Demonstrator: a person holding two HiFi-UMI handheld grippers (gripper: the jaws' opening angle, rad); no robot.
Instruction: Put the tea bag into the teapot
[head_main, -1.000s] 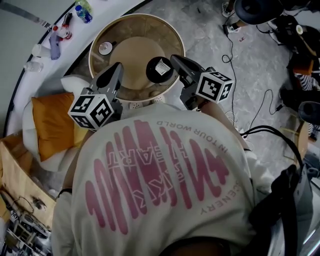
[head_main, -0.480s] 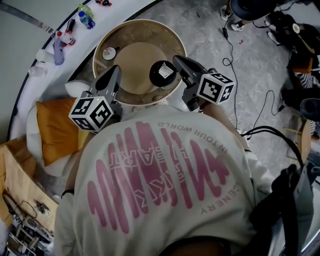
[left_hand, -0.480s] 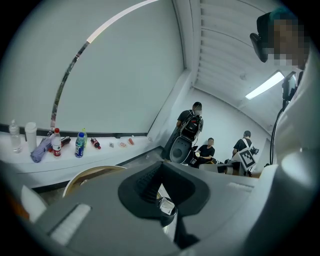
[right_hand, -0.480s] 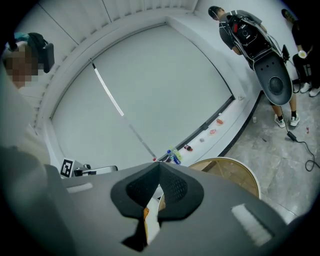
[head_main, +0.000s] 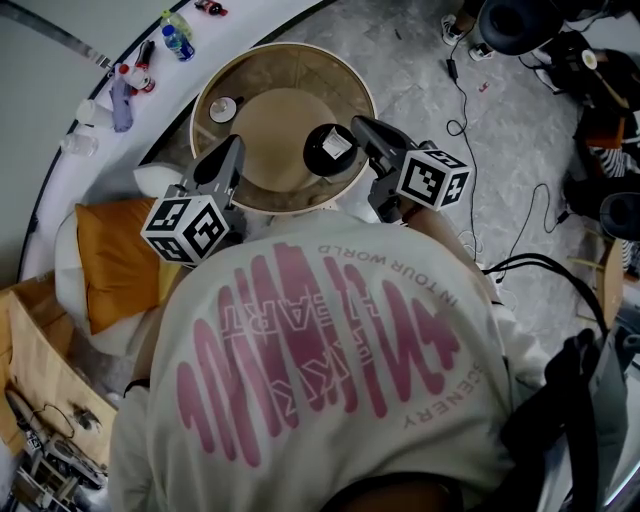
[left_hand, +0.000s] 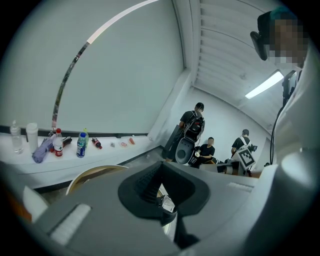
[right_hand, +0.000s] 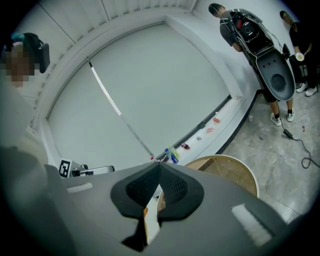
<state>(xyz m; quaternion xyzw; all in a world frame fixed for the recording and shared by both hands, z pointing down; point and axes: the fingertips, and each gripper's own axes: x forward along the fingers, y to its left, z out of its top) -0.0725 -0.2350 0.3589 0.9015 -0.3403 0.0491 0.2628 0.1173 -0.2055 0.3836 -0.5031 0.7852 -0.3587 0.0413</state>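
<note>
A black round teapot (head_main: 328, 152) stands near the front edge of the round table (head_main: 290, 58). A white tea bag (head_main: 338, 145) shows at its open top. My right gripper (head_main: 358, 125) hovers just right of the teapot, jaws shut. In the right gripper view the gripper (right_hand: 160, 166) has its tips meeting; a white strip with an orange edge shows in the slit below, and I cannot tell whether it is held. My left gripper (head_main: 234, 148) hangs at the table's left edge, shut and empty. Under its tips (left_hand: 160, 164) the teapot (left_hand: 171, 216) and tea bag (left_hand: 167, 203) peek through.
A small white cup (head_main: 223, 108) sits on the table's far left. Bottles (head_main: 180, 40) line a white sill behind. An orange pillow (head_main: 115, 260) lies left of the table. Cables (head_main: 465, 95) run over the floor at right. People (left_hand: 192, 130) stand in the background.
The head view has shifted a little, so the table sits slightly further right and lower. Both grippers keep their places relative to the teapot.
</note>
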